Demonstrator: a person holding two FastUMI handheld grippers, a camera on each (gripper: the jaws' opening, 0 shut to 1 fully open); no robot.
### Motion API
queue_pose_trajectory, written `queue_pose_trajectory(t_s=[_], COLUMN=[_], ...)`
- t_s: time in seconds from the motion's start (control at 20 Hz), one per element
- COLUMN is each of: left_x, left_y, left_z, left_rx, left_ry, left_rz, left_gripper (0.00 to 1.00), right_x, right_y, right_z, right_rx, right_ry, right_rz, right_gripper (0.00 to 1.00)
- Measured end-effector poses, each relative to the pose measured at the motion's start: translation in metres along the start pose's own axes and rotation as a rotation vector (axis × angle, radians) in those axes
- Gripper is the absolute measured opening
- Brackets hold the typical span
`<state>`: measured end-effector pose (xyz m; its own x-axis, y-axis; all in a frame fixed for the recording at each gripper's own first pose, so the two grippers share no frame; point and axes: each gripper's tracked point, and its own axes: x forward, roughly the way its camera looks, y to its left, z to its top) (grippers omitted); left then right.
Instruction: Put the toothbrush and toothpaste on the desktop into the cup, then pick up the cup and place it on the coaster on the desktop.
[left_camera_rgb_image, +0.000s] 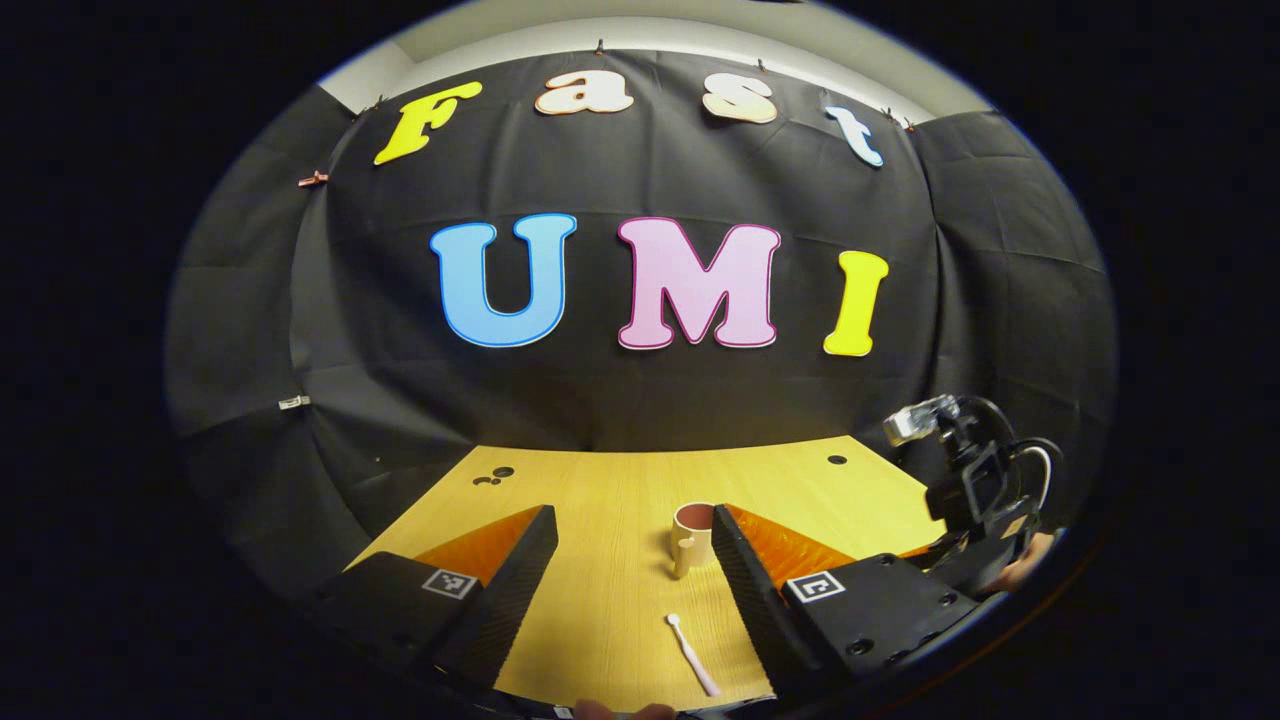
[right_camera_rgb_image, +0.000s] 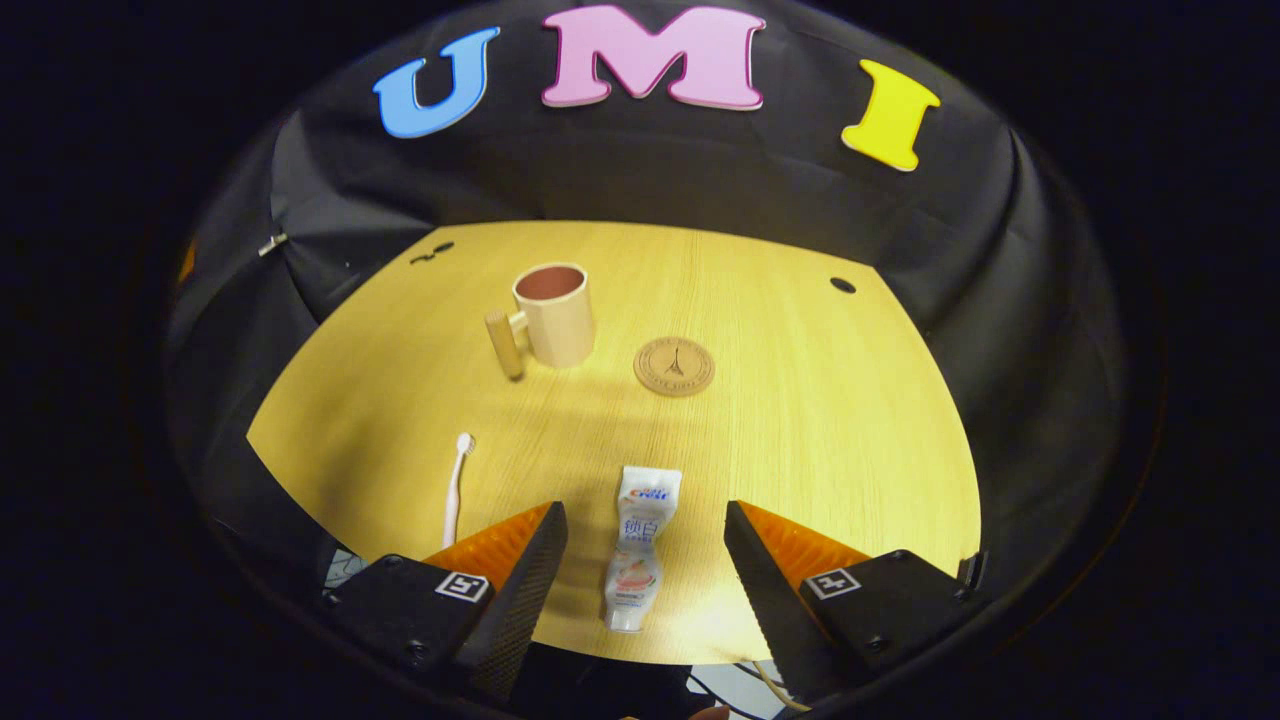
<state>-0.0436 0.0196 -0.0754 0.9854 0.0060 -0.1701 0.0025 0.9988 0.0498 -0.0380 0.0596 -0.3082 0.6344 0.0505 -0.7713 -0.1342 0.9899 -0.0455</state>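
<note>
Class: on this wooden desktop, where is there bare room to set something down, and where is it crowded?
Bare wood lies right of the round engraved coaster toward the yellow wooden desktop's edge, and left of the beige handled cup. It is crowded near the front, around the white toothpaste tube and the white toothbrush.

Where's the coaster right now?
In the right gripper view the coaster lies flat on the wooden desktop, just right of the cup and apart from it, beyond the toothpaste that lies between that open tool's fingers.

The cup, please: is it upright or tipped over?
Upright: the cup stands on the table, mouth up, handle sideways.
</note>
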Motion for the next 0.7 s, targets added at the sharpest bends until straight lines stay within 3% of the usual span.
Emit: queue_pose_trajectory(t_s=[0.2,0.4,0.7], left_x=[0.002,0.008,0.022], left_y=[0.015,0.029,0.049], left_z=[-0.001,-0.007,-0.019], left_rx=[0.004,-0.013,-0.015], left_ry=[-0.009,-0.001,0.025], left_rz=[0.017,0.031,0.055], left_gripper=[0.96,0.96,0.96], right_x=[0.035,0.056,0.075], right_y=[-0.004,0.001,0.002], right_z=[-0.025,-0.046,-0.057], right_rx=[-0.005,0.010,0.000], right_ry=[0.124,0.246,0.330], right_rz=[-0.038,-0.028,-0.056], right_gripper=[0.98,0.99,0.95])
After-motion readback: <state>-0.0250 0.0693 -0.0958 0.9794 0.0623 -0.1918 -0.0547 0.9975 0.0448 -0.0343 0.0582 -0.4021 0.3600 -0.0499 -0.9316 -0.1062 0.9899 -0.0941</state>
